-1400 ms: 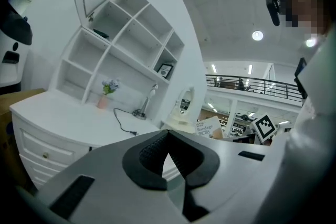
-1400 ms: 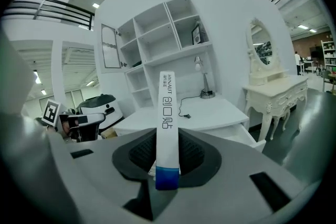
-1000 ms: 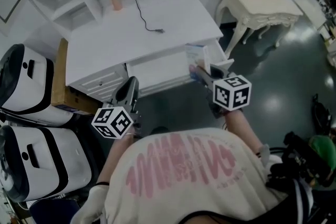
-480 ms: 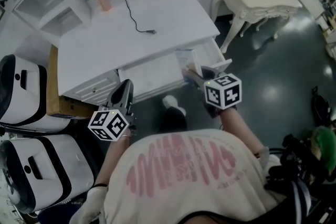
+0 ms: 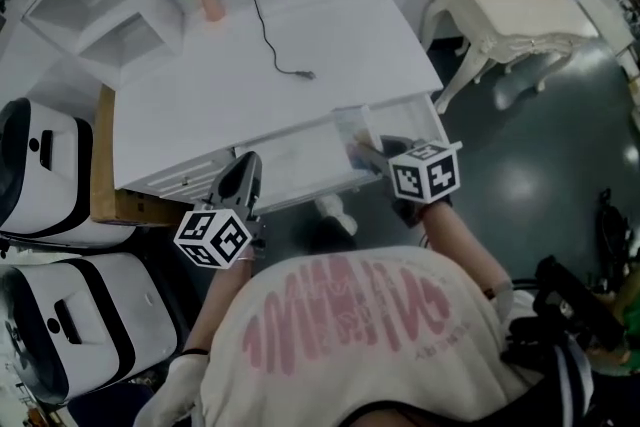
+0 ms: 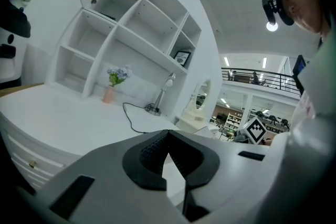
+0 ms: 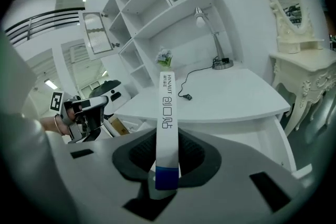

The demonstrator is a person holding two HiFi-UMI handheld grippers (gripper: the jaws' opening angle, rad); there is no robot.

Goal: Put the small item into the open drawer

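Right gripper view: your right gripper pinches a slim white box at the open drawer. Your left gripper is pressed together, empty.

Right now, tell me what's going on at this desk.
A person is working at a white desk with a gripper in each hand. The right gripper has its fingers closed on a slim white box with a blue end and holds it at the right end of the open drawer. The box has not been let go yet. The left gripper is shut on nothing and held near the desk's front edge.
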